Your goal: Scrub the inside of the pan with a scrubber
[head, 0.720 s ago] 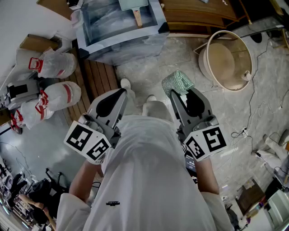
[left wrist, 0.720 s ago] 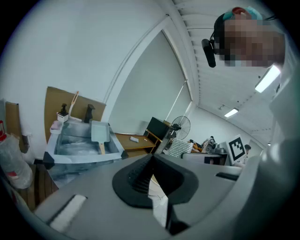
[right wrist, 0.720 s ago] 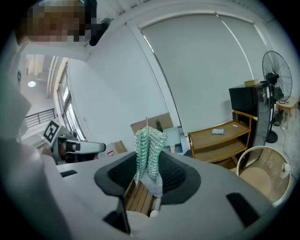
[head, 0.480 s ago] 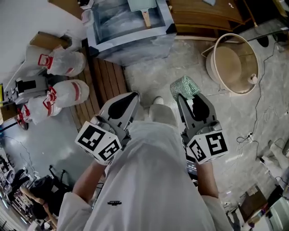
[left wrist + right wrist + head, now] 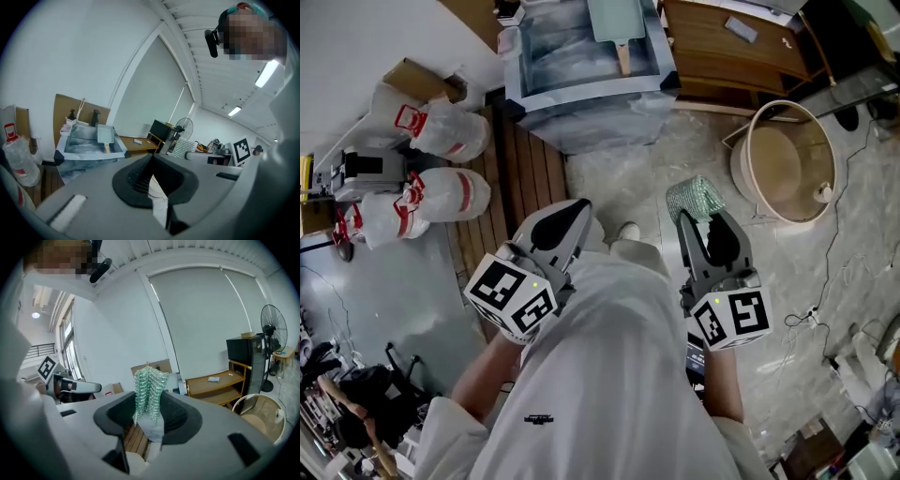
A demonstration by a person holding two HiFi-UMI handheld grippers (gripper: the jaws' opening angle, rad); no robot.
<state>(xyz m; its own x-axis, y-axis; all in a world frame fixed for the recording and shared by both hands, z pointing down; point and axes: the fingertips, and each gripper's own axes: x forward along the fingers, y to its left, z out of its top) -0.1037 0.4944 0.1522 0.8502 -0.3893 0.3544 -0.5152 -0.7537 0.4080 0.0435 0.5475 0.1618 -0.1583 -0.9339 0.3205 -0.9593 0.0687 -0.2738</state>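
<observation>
My right gripper is shut on a green mesh scrubber, which sticks up between the jaws in the right gripper view. My left gripper is held beside it at waist height, jaws together with nothing between them. Both are raised in front of the person's body, over the floor. A square grey pan with a wooden handle lies in a foil-lined sink stand ahead, well clear of both grippers. The left gripper view also shows the pan far off.
A round wooden tub sits on the stone floor at right. White sacks with red marks lie at left beside wooden slats. A wooden shelf stands behind the tub. Cables trail across the floor at right.
The head view has swung, so the sink stand and tub sit further right in the picture. Both grippers keep their pose, and the scrubber stays clamped in the right one.
</observation>
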